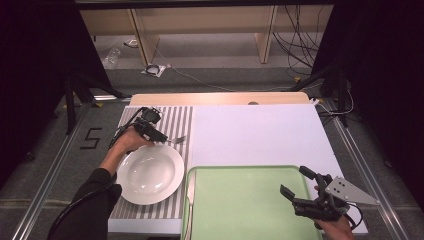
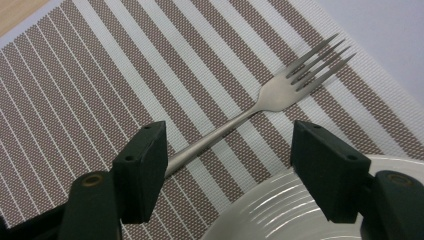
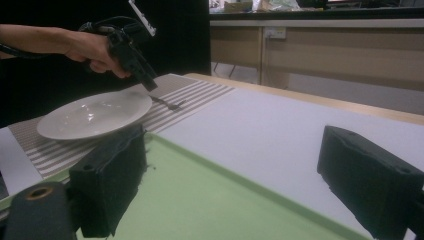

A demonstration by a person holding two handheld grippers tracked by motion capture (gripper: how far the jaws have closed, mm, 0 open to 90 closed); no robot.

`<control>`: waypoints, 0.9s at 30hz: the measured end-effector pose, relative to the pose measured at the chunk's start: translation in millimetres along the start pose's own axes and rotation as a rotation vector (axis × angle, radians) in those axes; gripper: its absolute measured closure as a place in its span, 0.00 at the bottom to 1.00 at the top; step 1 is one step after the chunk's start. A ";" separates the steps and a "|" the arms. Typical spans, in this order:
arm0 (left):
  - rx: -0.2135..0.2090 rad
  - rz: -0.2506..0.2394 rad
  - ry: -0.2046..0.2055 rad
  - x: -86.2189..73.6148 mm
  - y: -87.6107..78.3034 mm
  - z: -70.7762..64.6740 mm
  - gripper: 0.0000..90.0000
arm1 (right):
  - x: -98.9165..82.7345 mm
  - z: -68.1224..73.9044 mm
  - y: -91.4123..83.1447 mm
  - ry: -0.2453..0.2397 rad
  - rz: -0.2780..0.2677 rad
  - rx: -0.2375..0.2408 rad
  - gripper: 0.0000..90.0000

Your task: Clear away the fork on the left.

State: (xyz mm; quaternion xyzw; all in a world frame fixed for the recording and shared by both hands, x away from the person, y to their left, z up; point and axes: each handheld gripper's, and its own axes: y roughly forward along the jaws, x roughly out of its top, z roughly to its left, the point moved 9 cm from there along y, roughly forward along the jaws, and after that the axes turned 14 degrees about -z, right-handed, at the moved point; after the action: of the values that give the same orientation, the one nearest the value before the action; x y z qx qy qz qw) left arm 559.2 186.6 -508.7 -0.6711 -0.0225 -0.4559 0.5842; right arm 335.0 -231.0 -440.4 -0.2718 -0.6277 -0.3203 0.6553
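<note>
The left gripper [image 1: 159,134] hangs over the striped mat [image 1: 176,116], just past the far edge of the white plate [image 1: 150,174]. Its black jaws stand wide apart and hold nothing. A fork [image 2: 260,107] lies flat on the mat. Its thin handle runs under the left jaw, and its prongs point away toward the pale table cover [image 1: 255,132].

I think the fork is the thing to pick up. To do that well, the jaws should go one on each side of the thin handle, then close slowly. They should stay off the plate's rim, which sits very near.

The fork is shiny, smooth metal. The mat looks woven and bumpy. The plate is round and glossy.

The right gripper [image 1: 298,187] rests over the flat green tray [image 1: 240,200], jaws open and empty.
</note>
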 end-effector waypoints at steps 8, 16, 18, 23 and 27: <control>-0.008 0.027 -0.006 -1.8 6.5 7.1 0.35 | -0.5 0.8 0.1 0.003 0.005 0.003 0.14; -0.016 0.072 0.015 -6.1 11.7 11.9 0.35 | -0.5 0.7 0.1 0.003 0.005 0.004 0.14; -0.015 0.078 0.018 -6.9 12.5 13.4 0.35 | -0.4 0.6 0.1 0.004 0.003 0.004 0.14; -0.012 0.105 0.032 -10.5 16.3 14.9 0.36 | -0.5 0.6 0.2 0.004 0.004 0.005 0.14; -0.014 0.108 0.027 -11.2 20.2 15.6 0.37 | -1.0 0.9 0.0 0.004 0.010 0.005 0.14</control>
State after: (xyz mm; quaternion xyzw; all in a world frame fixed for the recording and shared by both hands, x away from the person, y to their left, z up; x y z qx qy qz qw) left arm 573.2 198.3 -529.7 -0.6692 0.0249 -0.4326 0.6036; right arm 334.3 -230.3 -441.3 -0.2728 -0.6259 -0.3160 0.6588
